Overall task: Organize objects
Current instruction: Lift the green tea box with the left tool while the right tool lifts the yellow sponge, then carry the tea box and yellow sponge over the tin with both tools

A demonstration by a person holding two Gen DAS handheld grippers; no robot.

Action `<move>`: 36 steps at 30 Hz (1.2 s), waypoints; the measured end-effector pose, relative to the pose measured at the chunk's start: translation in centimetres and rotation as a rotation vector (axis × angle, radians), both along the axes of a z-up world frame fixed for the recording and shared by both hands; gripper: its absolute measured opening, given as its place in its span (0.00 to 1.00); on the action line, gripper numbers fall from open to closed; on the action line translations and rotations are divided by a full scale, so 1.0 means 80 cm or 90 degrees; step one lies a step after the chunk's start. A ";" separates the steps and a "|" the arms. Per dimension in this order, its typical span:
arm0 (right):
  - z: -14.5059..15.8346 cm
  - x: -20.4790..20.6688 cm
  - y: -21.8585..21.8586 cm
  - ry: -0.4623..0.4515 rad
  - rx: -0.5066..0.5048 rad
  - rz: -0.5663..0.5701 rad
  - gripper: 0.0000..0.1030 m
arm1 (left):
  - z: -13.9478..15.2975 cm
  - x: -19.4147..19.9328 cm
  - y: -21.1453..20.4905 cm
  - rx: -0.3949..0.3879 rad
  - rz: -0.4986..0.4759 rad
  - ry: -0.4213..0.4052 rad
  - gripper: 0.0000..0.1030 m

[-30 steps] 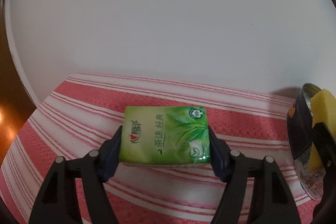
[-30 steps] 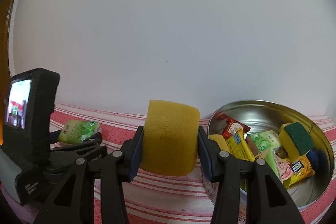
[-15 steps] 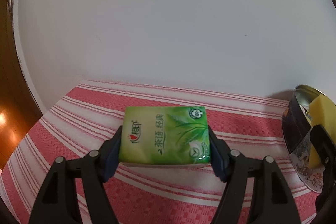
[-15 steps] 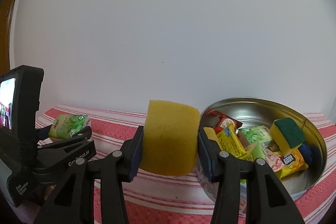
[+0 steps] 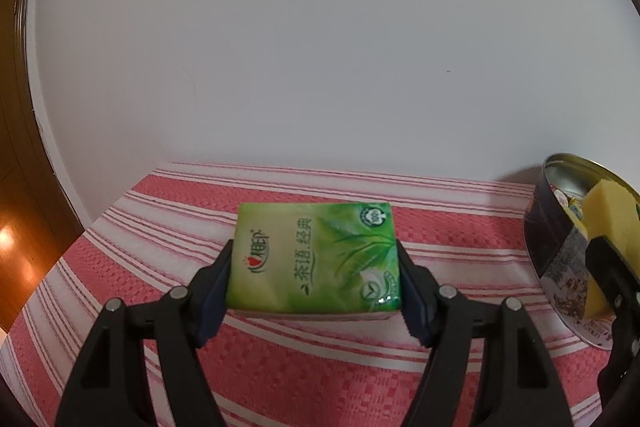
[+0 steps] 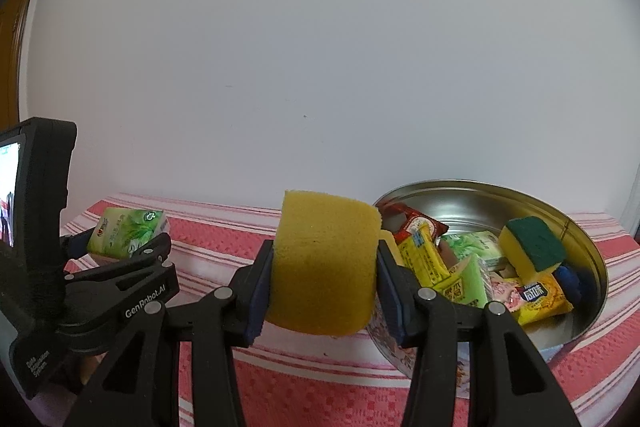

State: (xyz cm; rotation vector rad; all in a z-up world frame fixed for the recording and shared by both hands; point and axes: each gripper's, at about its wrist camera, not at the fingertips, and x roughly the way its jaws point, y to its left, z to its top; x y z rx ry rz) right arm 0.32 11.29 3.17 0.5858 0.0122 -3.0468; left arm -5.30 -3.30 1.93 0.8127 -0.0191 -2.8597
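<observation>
Plain white wall (image 5: pixel 320 47) behind striped red-and-white cloth (image 5: pixel 160 227). Left of wall, brown wood (image 5: pixel 16 167) with warm glint of light (image 5: pixel 6 239).

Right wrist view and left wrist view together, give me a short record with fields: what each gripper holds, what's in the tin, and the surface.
left gripper: jaws shut on green tissue pack
right gripper: jaws shut on yellow sponge, just left of the tin
tin: round metal, open top, on the cloth at right
tin contents: snack packets, a green-topped sponge, another green tissue pack, something blue
surface: red and white striped cloth
backdrop: plain white wall
</observation>
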 end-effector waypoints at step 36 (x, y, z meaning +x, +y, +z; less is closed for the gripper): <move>-0.007 0.024 0.062 -0.006 0.018 -0.010 0.49 | 0.001 0.036 0.042 0.009 -0.015 0.006 0.70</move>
